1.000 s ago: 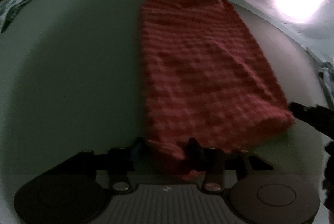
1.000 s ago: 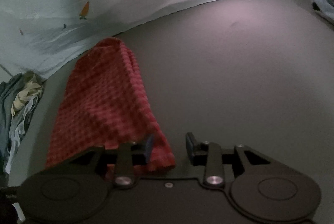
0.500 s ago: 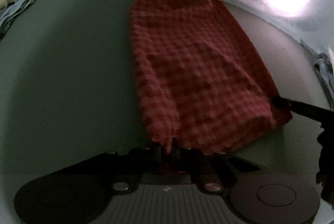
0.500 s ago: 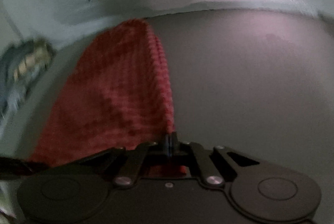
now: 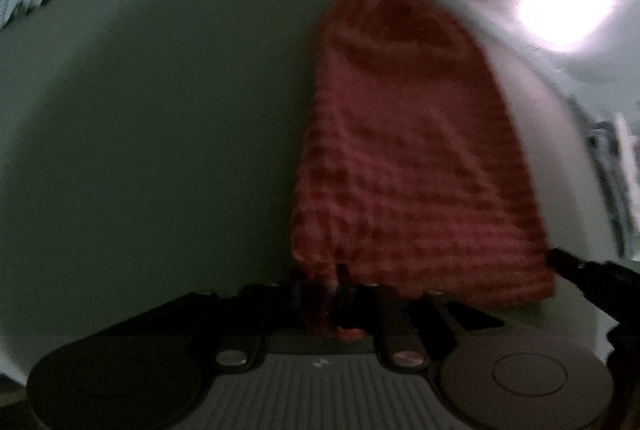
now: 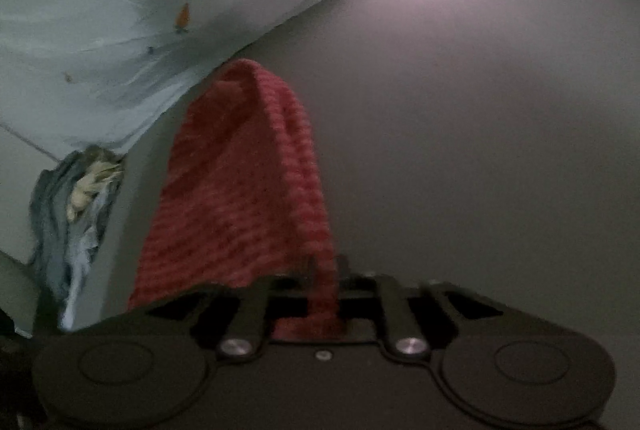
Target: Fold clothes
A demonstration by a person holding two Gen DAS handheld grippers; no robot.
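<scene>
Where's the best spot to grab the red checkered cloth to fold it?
At its two near corners, coming from the near edge. The red checkered cloth lies long and narrow, stretching away, so the near end is the free edge. The left gripper and right gripper each pinch a corner there.

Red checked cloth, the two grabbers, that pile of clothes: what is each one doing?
red checked cloth: folded lengthwise, near end lifted, pinched at both near corners.
left gripper: shut on one near corner.
right gripper: shut on the other near corner.
pile of clothes: crumpled, unfolded, at the table edge.
</scene>
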